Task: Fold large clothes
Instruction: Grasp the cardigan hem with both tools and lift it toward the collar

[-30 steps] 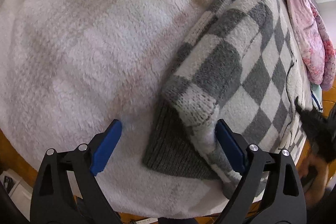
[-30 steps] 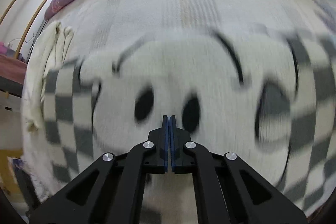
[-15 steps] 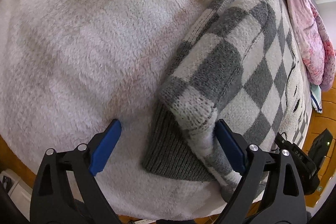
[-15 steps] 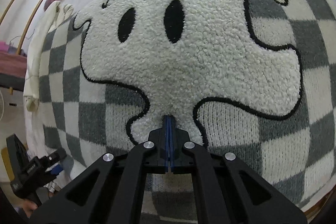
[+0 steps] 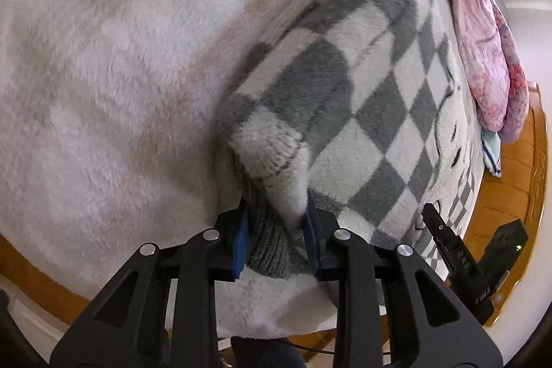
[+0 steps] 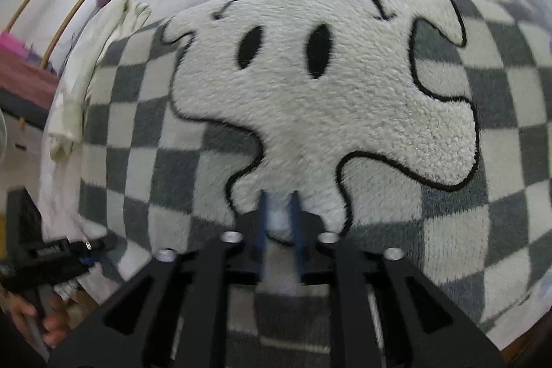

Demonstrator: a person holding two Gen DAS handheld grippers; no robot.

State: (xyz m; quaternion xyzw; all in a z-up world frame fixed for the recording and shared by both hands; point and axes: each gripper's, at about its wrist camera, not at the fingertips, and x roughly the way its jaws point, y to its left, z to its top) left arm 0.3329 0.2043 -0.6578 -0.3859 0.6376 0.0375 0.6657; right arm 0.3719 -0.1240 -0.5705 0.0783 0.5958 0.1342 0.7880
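A grey-and-white checkered sweater (image 5: pixel 362 99) lies spread on a fluffy white blanket (image 5: pixel 103 75). It has a white fleece ghost face (image 6: pixel 327 99) on its front. My left gripper (image 5: pixel 276 230) is shut on the sweater's grey ribbed cuff (image 5: pixel 272 250) at the folded sleeve end. My right gripper (image 6: pixel 280 223) sits low on the sweater at the ghost patch's lower edge, its blue pads a narrow gap apart with white fabric between them. The right gripper also shows in the left wrist view (image 5: pixel 448 247), at the sweater's right edge.
A pink and purple quilt (image 5: pixel 490 40) lies along the far side of the bed. Cream cloth (image 6: pixel 69 112) lies bunched beside the sweater. The wooden bed frame (image 5: pixel 510 181) runs along the edges. The left gripper and a hand (image 6: pixel 51 261) show at lower left.
My left gripper has closed from wide open onto the sleeve cuff. My right gripper has parted slightly from fully shut, with fabric now between the pads.
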